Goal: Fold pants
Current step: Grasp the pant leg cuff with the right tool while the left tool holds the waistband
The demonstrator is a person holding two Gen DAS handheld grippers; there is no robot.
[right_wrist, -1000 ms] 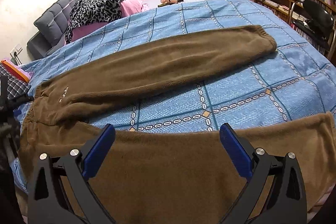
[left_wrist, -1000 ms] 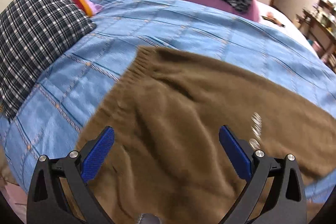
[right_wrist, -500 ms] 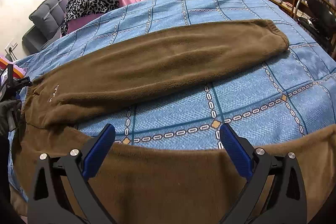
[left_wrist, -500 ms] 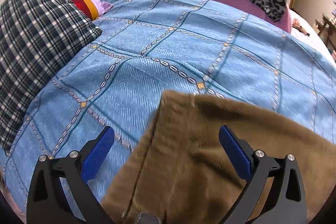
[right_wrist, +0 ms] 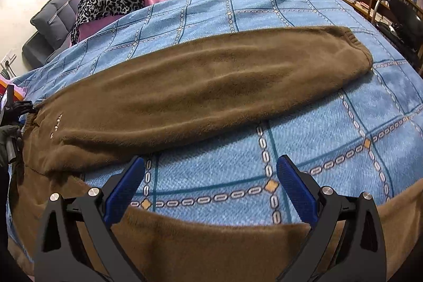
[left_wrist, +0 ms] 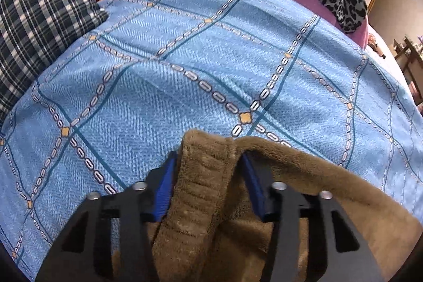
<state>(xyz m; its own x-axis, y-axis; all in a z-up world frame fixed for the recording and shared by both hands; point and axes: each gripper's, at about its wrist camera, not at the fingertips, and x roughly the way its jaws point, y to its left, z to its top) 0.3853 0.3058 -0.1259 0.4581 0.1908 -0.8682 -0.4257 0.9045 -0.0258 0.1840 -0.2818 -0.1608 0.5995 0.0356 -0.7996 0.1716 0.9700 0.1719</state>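
Left gripper (left_wrist: pixel 208 173): black skeletal arms with triangular cut-outs, silver round screw heads, blue ribbed pads (left_wrist: pixel 166 189). Right gripper (right_wrist: pixel 210 185): same build, blue textured pads (right_wrist: pixel 297 192). Dark-gloved hand (right_wrist: pixel 5 143) at left edge.

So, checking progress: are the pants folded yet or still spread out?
Spread: the pants lie with both legs apart on the blue bedspread.

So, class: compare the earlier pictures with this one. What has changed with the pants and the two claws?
The left claw moved to the waistband corner of the brown pants; its jaws have just been closing and now pinch it. The right claw edged forward, open over the near leg. The far leg stayed flat on the blue bedspread.
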